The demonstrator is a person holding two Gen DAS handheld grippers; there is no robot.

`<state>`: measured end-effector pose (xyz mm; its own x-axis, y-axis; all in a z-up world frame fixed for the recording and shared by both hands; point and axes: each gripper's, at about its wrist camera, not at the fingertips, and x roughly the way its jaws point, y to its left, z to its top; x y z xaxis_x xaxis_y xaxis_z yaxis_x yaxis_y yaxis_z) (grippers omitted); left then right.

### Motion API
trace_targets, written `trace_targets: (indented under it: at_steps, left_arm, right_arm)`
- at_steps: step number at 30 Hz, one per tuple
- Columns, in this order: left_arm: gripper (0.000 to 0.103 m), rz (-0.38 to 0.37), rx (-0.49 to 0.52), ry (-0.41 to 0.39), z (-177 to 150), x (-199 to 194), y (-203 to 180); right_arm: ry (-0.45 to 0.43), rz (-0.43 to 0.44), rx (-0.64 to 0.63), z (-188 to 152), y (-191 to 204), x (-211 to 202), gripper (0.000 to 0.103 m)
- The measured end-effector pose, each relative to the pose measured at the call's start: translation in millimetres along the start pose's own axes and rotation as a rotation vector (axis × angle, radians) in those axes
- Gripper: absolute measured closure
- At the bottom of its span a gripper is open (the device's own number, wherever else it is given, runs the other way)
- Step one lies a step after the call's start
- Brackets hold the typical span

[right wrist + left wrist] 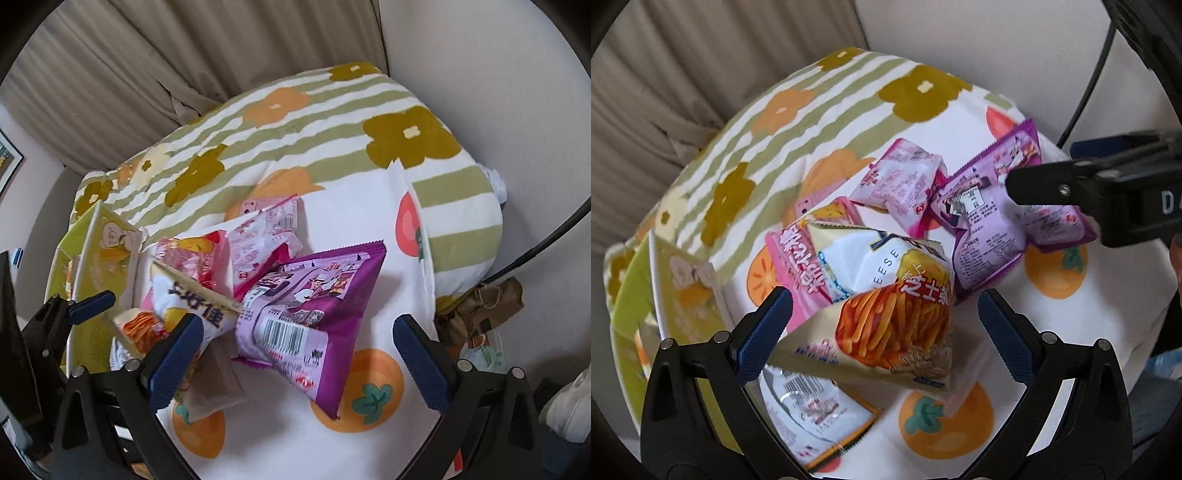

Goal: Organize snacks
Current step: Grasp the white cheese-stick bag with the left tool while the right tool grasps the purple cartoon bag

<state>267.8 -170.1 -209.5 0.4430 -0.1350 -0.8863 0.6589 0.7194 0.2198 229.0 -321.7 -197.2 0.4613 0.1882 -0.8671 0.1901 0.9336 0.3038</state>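
A yellow-white cheese stick bag (pixel 886 295) sits tilted on the snack pile, between the spread fingers of my open left gripper (pixel 884 332). The gripper's left pad (pixel 764 332) touches the bag's edge. A purple snack bag (pixel 314 295) lies between the fingers of my open right gripper (pixel 295 354). In the left wrist view the right gripper (pixel 1034 186) hovers over that purple bag (pixel 990 229). Behind lie a pale pink packet (pixel 901 181) and a bright pink bag (pixel 798 258). A white packet (pixel 812 406) lies under the cheese bag.
The snacks rest on a white persimmon-print cloth (pixel 1052 332) over a green-striped flower blanket (pixel 295 122). A green-yellow carton (pixel 683 288) stands open at the left. A brown paper bag (pixel 480 306) lies beyond the right edge, with a beige curtain (pixel 147 74) behind.
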Motion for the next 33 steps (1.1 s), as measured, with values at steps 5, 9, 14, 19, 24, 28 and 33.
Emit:
trace_targets:
  at_steps: [5,9,14,19,24,28,33]
  left_arm:
    - [0.003,-0.006,0.017,0.031,1,16,-2]
    - [0.015,-0.010,0.032,0.063,0,25,-4]
    - [0.023,0.008,0.056,0.074,1,31,-4]
    - [0.032,-0.021,0.038,0.085,2,33,0]
    - [0.041,-0.033,0.025,0.091,2,34,2]
    - [0.048,-0.035,0.009,0.081,2,31,7]
    - [0.052,-0.039,-0.024,0.077,1,27,13]
  right_arm:
    - [0.035,-0.006,0.023,4,-3,19,0.001]
    - [0.060,-0.016,0.029,5,-3,32,0.001]
    - [0.086,-0.025,0.042,6,-7,42,0.001]
    - [0.099,-0.023,0.040,9,-6,49,0.001]
    - [0.104,-0.017,0.037,11,-5,52,0.001]
    - [0.117,-0.008,0.043,11,-4,55,0.001]
    - [0.125,0.000,0.041,11,-2,58,0.001]
